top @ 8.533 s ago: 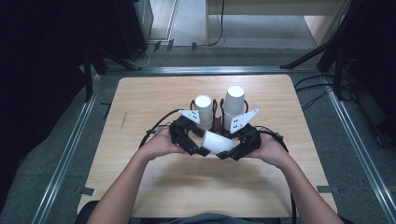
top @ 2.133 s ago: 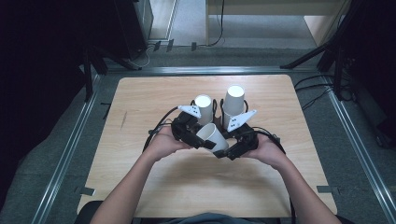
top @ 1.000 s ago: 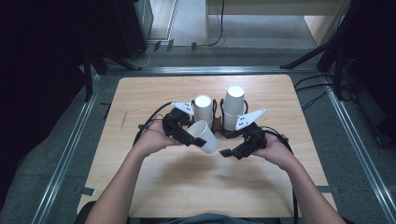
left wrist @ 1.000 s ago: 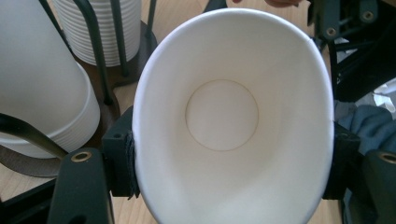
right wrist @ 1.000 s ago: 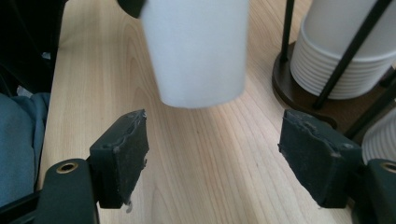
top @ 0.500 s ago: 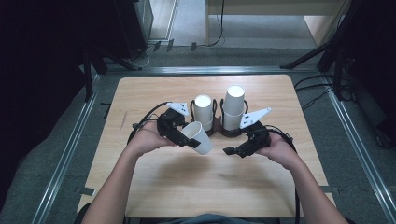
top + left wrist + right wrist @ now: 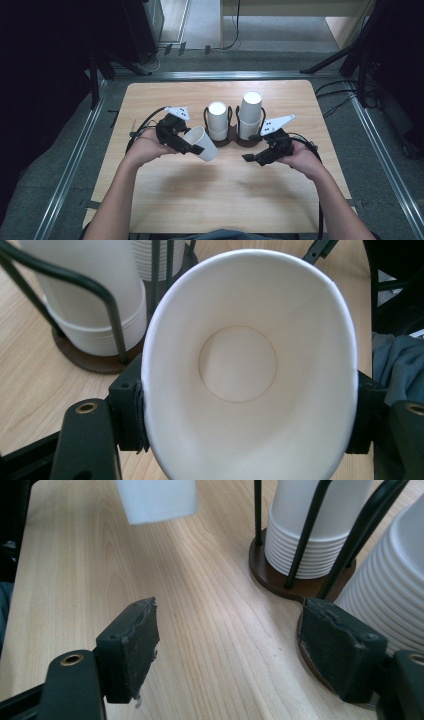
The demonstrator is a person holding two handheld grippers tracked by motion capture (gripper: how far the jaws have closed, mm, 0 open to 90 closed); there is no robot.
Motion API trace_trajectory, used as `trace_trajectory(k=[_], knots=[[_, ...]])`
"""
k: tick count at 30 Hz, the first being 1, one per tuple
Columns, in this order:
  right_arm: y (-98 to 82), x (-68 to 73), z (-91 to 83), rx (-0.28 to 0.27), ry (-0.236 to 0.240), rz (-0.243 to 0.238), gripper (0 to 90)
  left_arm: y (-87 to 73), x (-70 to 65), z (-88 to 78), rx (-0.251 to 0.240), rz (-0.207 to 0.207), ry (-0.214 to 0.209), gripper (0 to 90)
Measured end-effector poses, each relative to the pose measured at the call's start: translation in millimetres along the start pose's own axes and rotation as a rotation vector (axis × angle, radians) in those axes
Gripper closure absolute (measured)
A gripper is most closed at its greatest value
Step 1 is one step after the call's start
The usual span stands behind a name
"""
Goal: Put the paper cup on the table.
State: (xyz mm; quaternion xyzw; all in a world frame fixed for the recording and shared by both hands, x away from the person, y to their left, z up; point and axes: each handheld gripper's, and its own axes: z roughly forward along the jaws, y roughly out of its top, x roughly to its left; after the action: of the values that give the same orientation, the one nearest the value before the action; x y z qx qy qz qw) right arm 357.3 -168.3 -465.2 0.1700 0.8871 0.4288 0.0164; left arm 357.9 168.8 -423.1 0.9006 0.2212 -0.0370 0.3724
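High view — left gripper [image 7: 192,146] fingers clamped on tilted paper cup [image 7: 202,142]; right gripper [image 7: 252,157] fingers apart, empty.

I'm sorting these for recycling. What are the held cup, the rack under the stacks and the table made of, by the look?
The cup in the left claw looks like thin matte white paper; its rim is squeezed oval. The rack seems dark painted metal wire on a brown, possibly wooden, base. The table shows pale wood grain, perhaps laminate.
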Motion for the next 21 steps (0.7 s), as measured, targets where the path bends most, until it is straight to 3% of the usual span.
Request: trace_trajectory(k=[15,21], knots=[[-3.3,-5.3,-5.5,0.001,-0.021,0.019,24.3,-15.5,9.6,-32.8,-0.026,-0.033,0.071,27.1],[-3.9,-5.3,-3.4,0.011,-0.02,0.02,24.2,-24.5,18.3,-40.5,-0.032,-0.069,0.101,27.1]])
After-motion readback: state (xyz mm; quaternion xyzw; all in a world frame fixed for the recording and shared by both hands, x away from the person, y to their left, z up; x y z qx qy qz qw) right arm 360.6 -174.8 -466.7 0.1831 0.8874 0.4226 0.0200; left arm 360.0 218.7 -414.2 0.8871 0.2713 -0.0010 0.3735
